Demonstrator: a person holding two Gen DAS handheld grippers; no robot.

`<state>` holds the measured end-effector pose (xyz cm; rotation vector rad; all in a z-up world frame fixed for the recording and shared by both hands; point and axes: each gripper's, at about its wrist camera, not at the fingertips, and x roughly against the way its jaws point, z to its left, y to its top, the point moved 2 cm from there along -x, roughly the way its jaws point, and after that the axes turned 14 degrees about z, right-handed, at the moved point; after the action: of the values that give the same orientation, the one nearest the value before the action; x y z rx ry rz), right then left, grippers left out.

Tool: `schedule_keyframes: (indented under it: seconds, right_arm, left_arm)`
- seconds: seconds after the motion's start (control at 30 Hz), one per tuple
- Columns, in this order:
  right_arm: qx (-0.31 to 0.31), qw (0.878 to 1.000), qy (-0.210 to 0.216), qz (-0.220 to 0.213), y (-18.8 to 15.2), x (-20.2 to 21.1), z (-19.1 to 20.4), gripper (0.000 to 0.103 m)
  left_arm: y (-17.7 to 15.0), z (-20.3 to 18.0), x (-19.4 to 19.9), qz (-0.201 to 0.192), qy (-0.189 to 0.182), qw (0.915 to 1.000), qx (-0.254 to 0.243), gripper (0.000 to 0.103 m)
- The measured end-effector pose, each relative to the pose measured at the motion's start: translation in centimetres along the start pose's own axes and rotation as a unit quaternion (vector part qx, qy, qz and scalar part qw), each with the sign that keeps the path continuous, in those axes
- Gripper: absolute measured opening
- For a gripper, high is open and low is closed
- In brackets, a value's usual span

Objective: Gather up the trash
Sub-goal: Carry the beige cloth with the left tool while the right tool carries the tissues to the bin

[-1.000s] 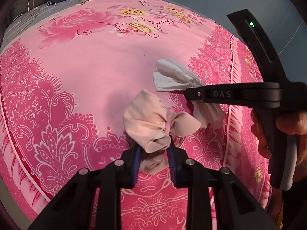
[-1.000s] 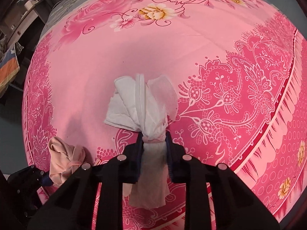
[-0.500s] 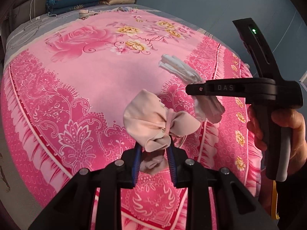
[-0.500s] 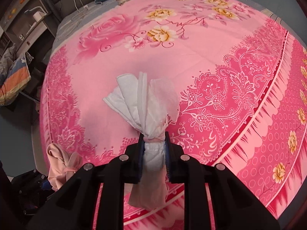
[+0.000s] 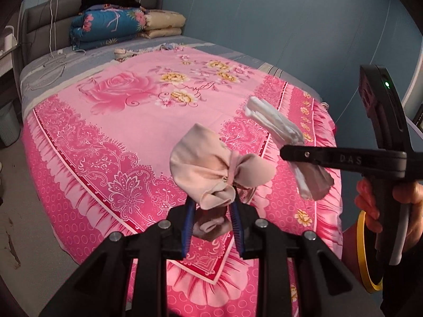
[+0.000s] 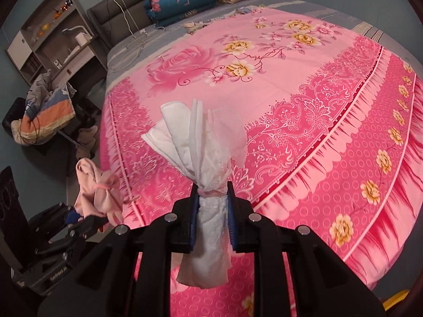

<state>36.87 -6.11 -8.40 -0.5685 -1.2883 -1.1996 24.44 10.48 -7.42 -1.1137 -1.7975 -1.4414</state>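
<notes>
Above the pink floral bed (image 5: pixel 127 142), both pickups look done: the left gripper (image 5: pixel 211 219) pinches a beige rag (image 5: pixel 208 169), the right gripper (image 6: pixel 211 206) a white tissue (image 6: pixel 195 142) at its twelve o'clock, binning remains.

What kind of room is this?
Most likely a bedroom: a wide bed under a pink floral sheet, folded quilts stacked against a padded grey headboard, and a shelf unit beside it.
</notes>
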Motion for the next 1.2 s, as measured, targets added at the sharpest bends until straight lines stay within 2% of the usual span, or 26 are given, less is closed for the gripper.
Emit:
schedule_keyframes:
  seconds: [0.17,0.47,1.2]
  right_arm:
    - [-0.005,1.000,0.017,-0.024,-3.8,3.3,0.3,0.018]
    - [-0.026,0.994,0.048,-0.092,-10.6,9.4,-0.5,0.018]
    - [-0.071,0.975,0.062,-0.201,-20.4,19.7,-4.9,0.019]
  left_arm:
    - [-1.3,-1.9,2.9,-0.025,-0.003,0.9996,-0.014,0.024]
    - [-4.0,-5.4,7.2,-0.059,-0.016,0.9970,-0.047,0.024]
    - [-7.0,-13.7,12.1,-0.094,-0.044,0.9873,-0.120,0.024]
